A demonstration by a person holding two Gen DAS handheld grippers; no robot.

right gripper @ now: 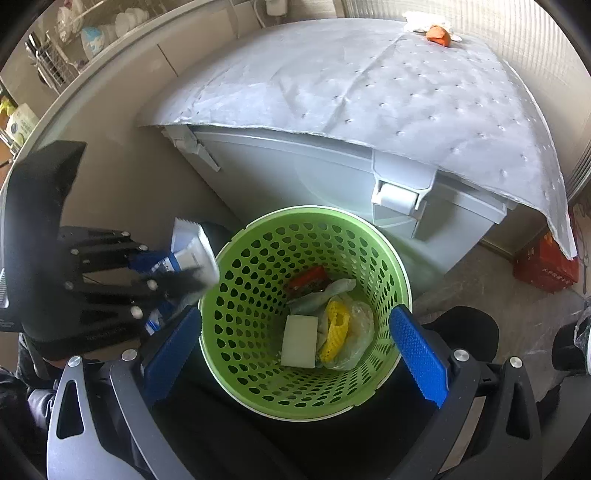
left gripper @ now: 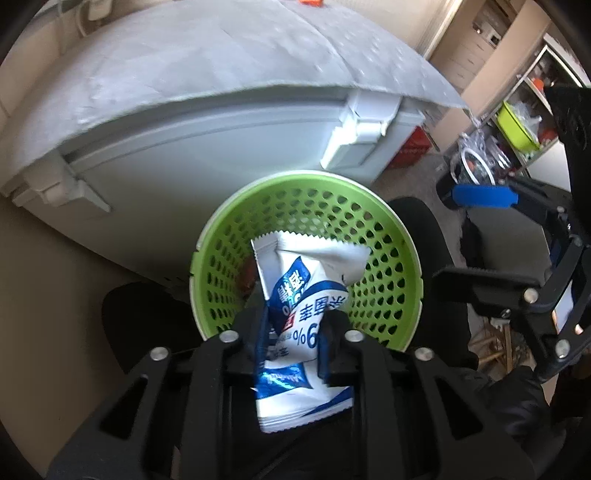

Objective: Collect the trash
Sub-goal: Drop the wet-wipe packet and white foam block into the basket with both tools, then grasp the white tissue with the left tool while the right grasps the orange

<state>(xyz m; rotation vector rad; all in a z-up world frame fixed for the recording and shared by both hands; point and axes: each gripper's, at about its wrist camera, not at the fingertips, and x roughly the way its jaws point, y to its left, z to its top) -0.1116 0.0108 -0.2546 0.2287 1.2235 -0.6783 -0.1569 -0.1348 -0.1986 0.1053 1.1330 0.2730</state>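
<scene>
A green perforated basket (left gripper: pixel 384 258) (right gripper: pixel 251 280) stands on a black surface in front of a grey box. In it lie a white block (right gripper: pixel 300 341), a yellow net in a clear bag (right gripper: pixel 340 332) and a red wrapper (right gripper: pixel 308 278). My left gripper (left gripper: pixel 291 325) (right gripper: pixel 173 271) is shut on a crumpled white and blue packet (left gripper: pixel 306 266) (right gripper: pixel 195 254), which hangs over the basket's left rim. My right gripper (right gripper: pixel 295 314) (left gripper: pixel 480 236) hovers above the basket, open wide. Its blue pads (right gripper: pixel 417 354) frame the basket on both sides and hold nothing.
The grey latched box (right gripper: pixel 295 184) carries a dimpled grey sheet (right gripper: pixel 369 92) with an orange item (right gripper: pixel 437 35) at its far corner. A red crate (right gripper: pixel 546 266) sits on the floor at right. A dish rack (right gripper: pixel 74 37) and cluttered shelves (left gripper: pixel 517 125) line the room's edges.
</scene>
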